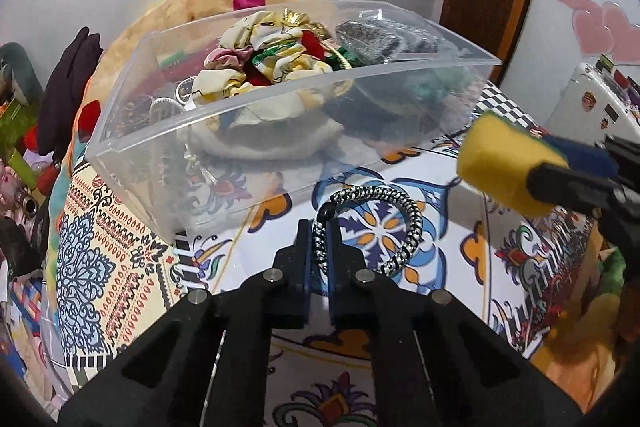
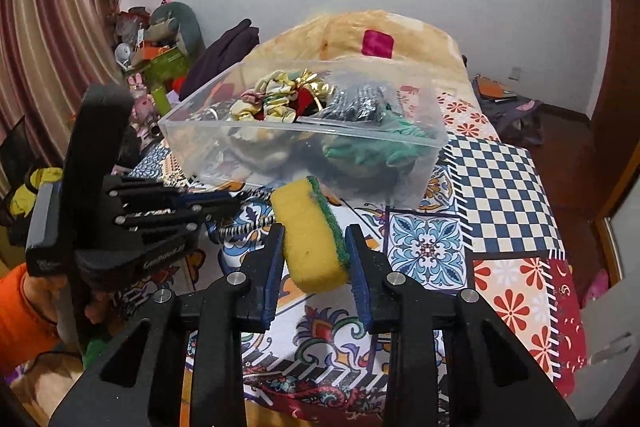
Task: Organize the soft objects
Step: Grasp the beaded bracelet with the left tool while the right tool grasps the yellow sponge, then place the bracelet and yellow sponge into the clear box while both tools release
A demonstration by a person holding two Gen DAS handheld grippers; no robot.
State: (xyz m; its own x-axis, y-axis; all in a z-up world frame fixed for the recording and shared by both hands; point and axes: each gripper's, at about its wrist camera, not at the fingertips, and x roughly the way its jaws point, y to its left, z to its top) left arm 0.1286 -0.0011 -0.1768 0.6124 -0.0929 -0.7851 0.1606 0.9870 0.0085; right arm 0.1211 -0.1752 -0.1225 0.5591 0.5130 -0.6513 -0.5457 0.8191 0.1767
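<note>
A clear plastic bin (image 1: 168, 163) (image 2: 430, 163) stands on the patterned bed, filled with scrunchies (image 1: 256, 63) (image 2: 272, 103), a green soft toy (image 2: 372, 147) and dark fabric. My left gripper (image 1: 318, 227) is shut on a black-and-white braided hair band (image 1: 400, 223), held just in front of the bin. The left gripper also shows in the right wrist view (image 2: 224, 205) at left. My right gripper (image 2: 316, 227) is shut on a yellow sponge with a green scrub side (image 2: 310, 243), near the bin's front wall. The sponge also shows in the left wrist view (image 1: 504, 159).
A patterned patchwork bedspread (image 2: 500, 195) covers the bed. A large tan plush cushion (image 2: 360, 27) lies behind the bin. Clutter and toys (image 2: 156, 59) sit at far left by the curtain. A white appliance (image 1: 592, 99) stands at right.
</note>
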